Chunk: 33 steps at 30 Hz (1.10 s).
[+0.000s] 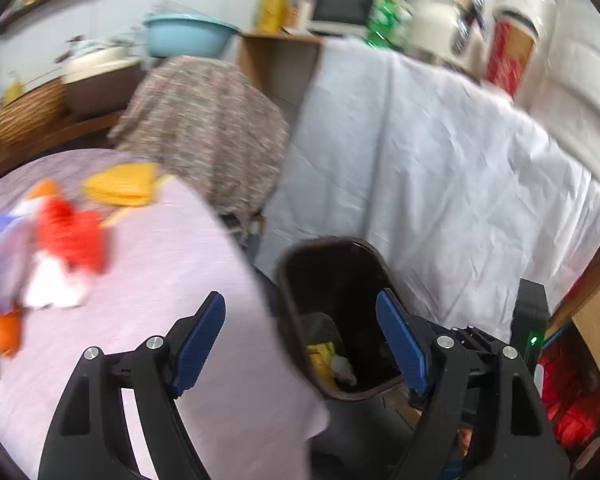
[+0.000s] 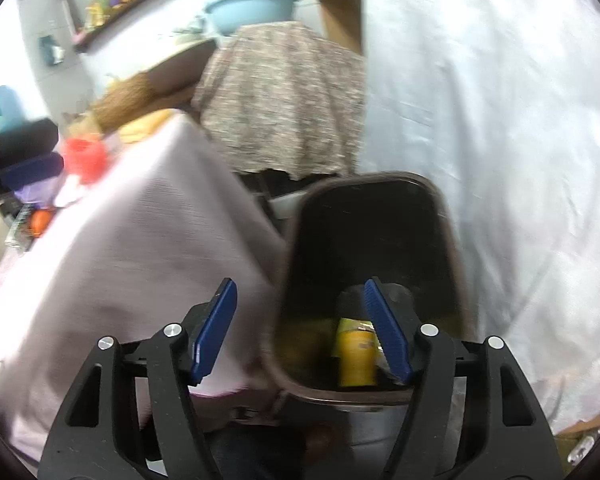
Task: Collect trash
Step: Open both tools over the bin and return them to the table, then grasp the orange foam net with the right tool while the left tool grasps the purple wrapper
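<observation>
Both tongs stand wide apart and grip nothing: the left tongs (image 1: 300, 340) straddle the bench (image 1: 204, 320) corner and the dark bin (image 1: 288, 304), the right tongs (image 2: 300, 330) hover above the bin's open mouth. A yellow wrapper (image 2: 356, 354) lies in the bin's bottom. Remaining trash (red, white, purple, orange; blurred) (image 1: 66, 236) sits toward the bench's far left edge.

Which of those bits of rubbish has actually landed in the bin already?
The yellow packet lying at the bottom of the dark bin. The red wrapper, the orange piece and the yellow pouch are on the lilac tablecloth.
</observation>
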Each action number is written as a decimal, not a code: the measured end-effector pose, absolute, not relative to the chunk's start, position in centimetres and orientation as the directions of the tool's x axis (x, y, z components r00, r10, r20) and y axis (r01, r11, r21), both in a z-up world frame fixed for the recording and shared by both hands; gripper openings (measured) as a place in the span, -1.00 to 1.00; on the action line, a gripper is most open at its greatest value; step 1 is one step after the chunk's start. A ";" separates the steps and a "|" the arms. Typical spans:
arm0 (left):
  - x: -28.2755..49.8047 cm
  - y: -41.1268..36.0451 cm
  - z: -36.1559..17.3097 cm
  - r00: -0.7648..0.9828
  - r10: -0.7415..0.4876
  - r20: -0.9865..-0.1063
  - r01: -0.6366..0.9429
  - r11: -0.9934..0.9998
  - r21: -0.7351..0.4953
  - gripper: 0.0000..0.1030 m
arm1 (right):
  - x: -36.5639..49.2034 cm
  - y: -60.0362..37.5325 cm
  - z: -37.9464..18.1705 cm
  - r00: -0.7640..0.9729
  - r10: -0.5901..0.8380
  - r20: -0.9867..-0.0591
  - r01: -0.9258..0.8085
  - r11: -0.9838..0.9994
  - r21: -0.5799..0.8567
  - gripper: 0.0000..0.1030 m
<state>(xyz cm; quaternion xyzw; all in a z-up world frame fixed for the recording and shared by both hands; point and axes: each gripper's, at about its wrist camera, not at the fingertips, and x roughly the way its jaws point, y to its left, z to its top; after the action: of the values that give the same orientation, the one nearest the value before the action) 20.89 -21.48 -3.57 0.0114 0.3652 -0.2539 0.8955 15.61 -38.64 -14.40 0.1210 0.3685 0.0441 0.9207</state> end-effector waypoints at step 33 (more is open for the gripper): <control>16.9 8.6 -3.4 0.773 -0.147 -0.617 -0.069 0.948 -0.312 0.50 | 30.2 -11.1 -5.0 0.680 0.309 -0.665 -0.432 0.901 -0.024 0.17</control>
<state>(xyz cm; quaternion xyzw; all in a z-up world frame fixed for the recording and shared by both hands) 16.93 8.59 -3.45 -0.1604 0.3363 -0.0210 0.9278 30.23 -11.11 -4.97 -0.0897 0.3444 0.2031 0.9122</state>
